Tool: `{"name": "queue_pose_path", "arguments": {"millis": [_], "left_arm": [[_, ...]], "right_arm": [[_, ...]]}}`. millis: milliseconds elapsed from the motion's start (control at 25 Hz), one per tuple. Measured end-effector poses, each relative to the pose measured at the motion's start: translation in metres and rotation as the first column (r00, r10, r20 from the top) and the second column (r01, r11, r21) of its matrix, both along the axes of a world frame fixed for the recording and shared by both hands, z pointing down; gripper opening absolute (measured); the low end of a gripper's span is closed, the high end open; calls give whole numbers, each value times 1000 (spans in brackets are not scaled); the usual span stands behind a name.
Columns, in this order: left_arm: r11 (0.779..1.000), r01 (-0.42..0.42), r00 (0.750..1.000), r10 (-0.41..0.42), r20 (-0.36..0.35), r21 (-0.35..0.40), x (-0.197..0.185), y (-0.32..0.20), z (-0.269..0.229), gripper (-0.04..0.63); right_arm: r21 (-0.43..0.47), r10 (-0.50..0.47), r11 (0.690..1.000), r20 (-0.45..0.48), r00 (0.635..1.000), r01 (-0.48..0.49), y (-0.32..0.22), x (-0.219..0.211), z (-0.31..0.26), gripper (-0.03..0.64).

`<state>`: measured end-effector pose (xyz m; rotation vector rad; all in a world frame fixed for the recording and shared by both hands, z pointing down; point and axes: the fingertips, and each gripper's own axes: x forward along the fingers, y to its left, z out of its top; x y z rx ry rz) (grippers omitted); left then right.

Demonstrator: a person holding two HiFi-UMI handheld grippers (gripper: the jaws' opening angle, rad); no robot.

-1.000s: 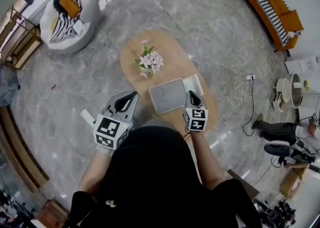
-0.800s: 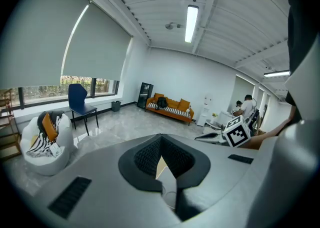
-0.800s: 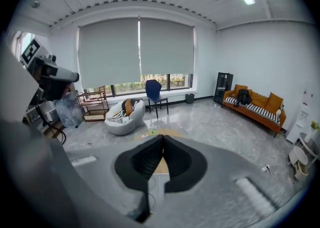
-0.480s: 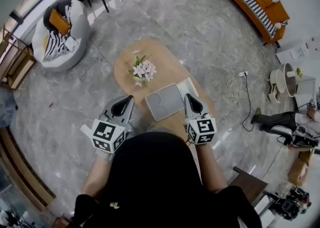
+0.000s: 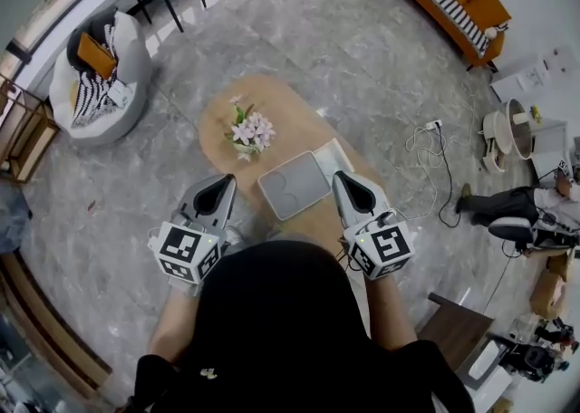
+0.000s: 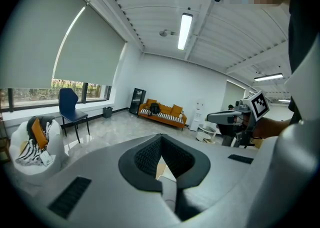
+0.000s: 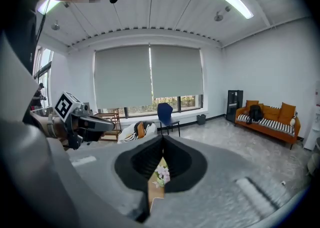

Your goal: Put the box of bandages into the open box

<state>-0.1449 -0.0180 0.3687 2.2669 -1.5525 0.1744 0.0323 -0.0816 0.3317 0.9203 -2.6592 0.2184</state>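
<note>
**A:** Which step had we reached?

**B:** The approach. Our left gripper (image 5: 224, 183) and right gripper (image 5: 341, 179), both clenched and empty, flanked the flat grey square box (image 5: 294, 185) on the oval wooden desk (image 5: 292, 110). A pale flat piece (image 5: 333, 156) touched its right edge: bandages or lid, we could not tell.

**A:** Next?

**B:** Open a gripper, we judged; pink flowers (image 5: 250, 130) stood clear, desk edge near.
</note>
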Motion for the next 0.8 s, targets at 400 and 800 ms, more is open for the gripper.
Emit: {"name": "queue_pose_path", "arguments": {"millis": [400, 800], "left_arm": [[998, -46, 999, 46, 5, 36, 16, -2, -17, 11], [996, -65, 998, 64, 9, 65, 25, 0, -30, 11]], "right_arm": [[57, -39, 998, 44, 998, 37, 13, 6, -27, -2], [30, 3, 1000, 48, 999, -5, 12, 19, -18, -2]]}}
